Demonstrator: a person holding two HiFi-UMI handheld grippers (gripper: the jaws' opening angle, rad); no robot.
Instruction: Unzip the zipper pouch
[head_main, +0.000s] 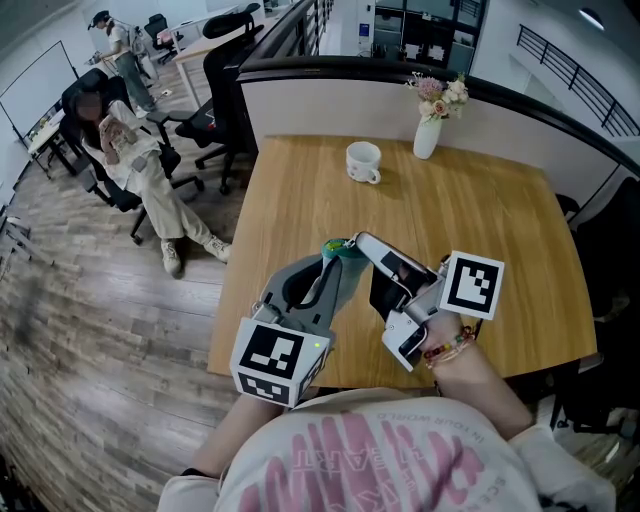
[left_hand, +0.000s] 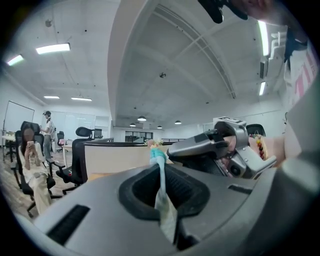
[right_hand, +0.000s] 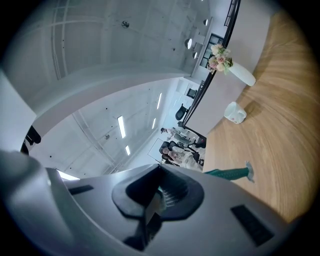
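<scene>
Closest in, just past the person's sweatshirt (head_main: 400, 455), the two marker cubes ride low and both tools angle inward until their tips meet. The left hand-held gripper (head_main: 336, 262) is clenched on a fold of the pale teal zipper pouch (head_main: 338, 247), with the fabric running straight up out of its jaws. The right hand-held gripper (head_main: 364, 242) is clamped shut too, on something thin with a hint of teal at the pads. I'd guess that's the zip pull or the pouch's edge, but I can't tell which. The pouch hangs right at the two tips, lifted off the worktop (head_main: 480, 230), and a teal end pokes out beside the right jaws. So I read this as both holds set and the unzipping stroke in hand; how far the zip is open isn't visible. Next, the left should anchor the cloth while the right draws away along the zip line, keeping it taut. Both tools point roughly level, with the right wrist, bracelet (head_main: 448, 350) showing, rolled to one side.
</scene>
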